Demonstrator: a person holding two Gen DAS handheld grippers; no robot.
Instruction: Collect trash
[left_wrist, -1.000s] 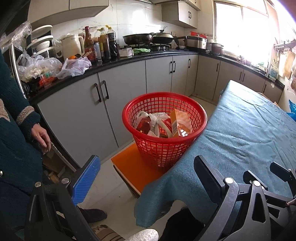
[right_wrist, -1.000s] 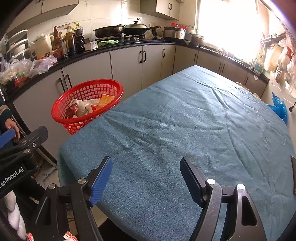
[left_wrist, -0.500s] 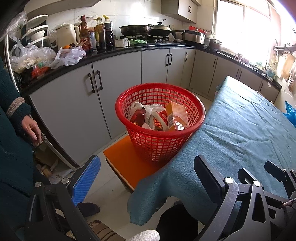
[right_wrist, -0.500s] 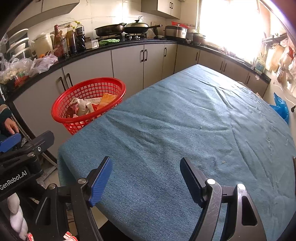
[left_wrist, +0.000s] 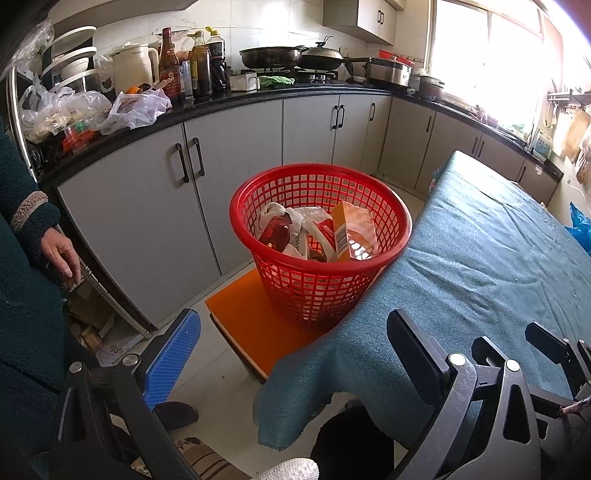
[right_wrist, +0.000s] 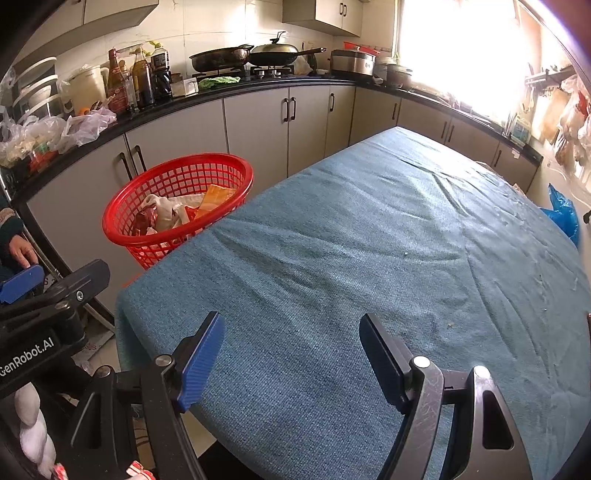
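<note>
Shifted slightly nearer in left view: red basket (left_wrist: 320, 236) ahead of spread, empty left claw (left_wrist: 291, 345); right claw (right_wrist: 291, 354) spread likewise, basket far left.

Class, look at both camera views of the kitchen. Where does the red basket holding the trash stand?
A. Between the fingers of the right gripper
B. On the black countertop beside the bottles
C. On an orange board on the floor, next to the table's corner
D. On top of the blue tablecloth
C. The red basket stands on the orange board on the floor, beside the corner of the blue tablecloth.
</note>
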